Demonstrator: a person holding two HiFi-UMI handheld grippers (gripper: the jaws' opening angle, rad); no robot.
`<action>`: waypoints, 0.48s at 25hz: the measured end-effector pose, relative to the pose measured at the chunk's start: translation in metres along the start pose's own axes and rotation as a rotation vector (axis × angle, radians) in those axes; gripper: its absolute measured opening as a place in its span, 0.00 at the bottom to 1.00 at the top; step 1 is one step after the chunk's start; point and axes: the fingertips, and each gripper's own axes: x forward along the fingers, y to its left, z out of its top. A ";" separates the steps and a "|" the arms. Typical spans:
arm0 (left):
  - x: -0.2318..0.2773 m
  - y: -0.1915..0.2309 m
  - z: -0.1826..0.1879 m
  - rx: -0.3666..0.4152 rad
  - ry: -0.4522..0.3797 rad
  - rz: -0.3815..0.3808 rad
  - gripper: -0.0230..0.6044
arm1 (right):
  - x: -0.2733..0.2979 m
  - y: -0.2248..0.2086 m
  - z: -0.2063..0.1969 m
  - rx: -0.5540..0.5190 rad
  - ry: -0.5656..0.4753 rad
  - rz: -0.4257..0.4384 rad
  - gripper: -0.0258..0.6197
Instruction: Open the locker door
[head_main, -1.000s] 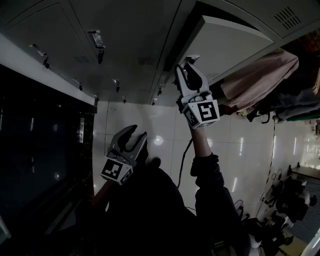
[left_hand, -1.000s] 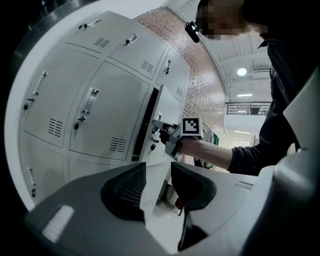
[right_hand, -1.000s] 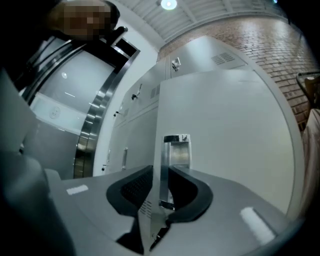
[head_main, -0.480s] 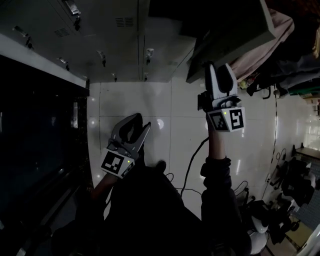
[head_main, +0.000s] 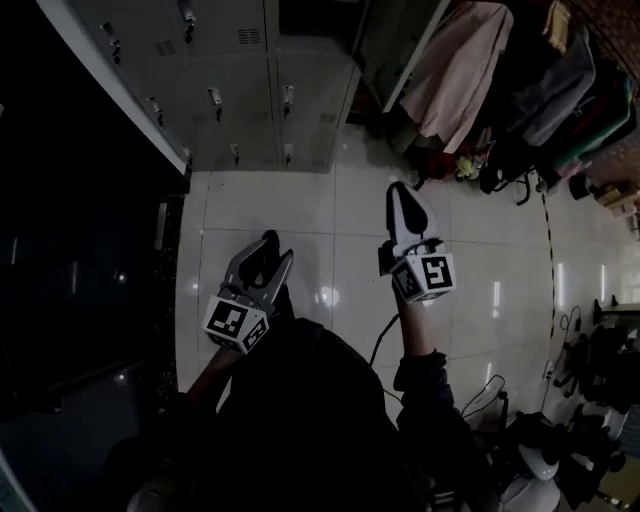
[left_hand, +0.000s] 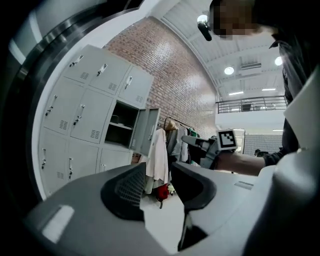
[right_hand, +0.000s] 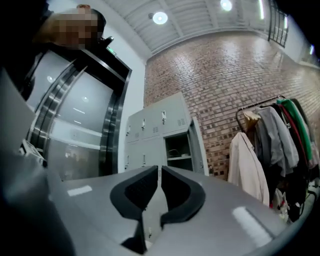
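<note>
The locker door (right_hand: 198, 146) stands open at the far side, on the right of the grey lockers (right_hand: 150, 122), well apart from both grippers. The left gripper (left_hand: 157, 167) is released, with its jaws apart and nothing between them. The right gripper (right_hand: 160, 171) is closing its jaws, which are almost together with a thin gap, and grasps nothing.

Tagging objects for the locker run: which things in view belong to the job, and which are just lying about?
Job:
- locker door, standing open
- open compartment
- right gripper, jaws closing on nothing
- left gripper, jaws apart, empty

Lying about:
- shut lockers
- pale coat
- darker hanging clothes
</note>
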 end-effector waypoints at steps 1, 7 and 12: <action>-0.010 -0.020 -0.001 0.002 0.004 -0.004 0.30 | -0.033 0.019 0.004 0.002 0.001 0.014 0.07; -0.049 -0.096 0.008 0.037 0.010 -0.024 0.30 | -0.162 0.094 0.034 -0.021 0.018 0.025 0.05; -0.076 -0.119 0.005 0.056 0.024 -0.042 0.30 | -0.221 0.123 0.040 -0.028 0.038 -0.024 0.04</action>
